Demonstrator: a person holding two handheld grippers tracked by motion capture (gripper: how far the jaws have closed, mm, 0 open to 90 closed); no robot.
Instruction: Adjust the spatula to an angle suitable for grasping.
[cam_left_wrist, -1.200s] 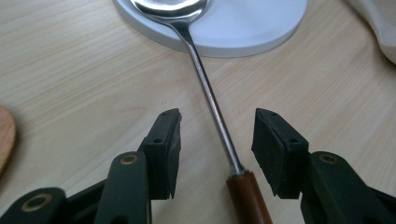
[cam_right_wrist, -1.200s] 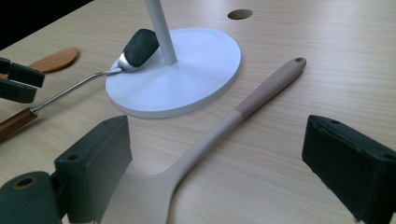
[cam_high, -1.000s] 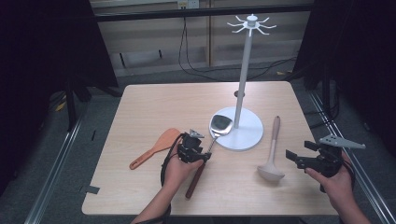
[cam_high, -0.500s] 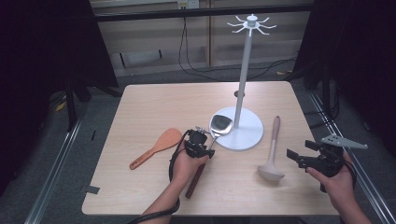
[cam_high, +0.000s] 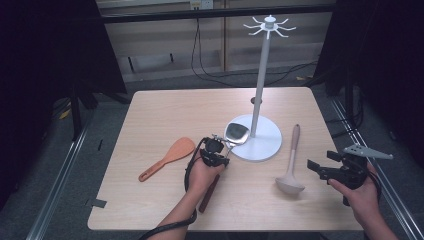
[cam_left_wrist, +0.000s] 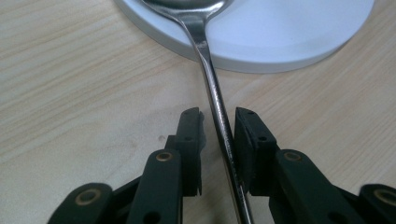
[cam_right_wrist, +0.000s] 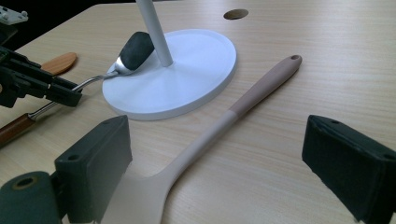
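Lying on a pale wooden table (cam_high: 165, 115), utensils.

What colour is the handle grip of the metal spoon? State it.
Dark reddish brown on the spoon's handle, best in the high view.

Wide-open right tongs (cam_right_wrist: 243, 163) straddle a beige ladle (cam_right_wrist: 224, 121) beside the white stand base (cam_right_wrist: 187, 79).

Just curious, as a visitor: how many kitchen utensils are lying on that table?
3: an orange wooden spatula at left, a metal spoon resting on the white stand's base, and a beige ladle at right.
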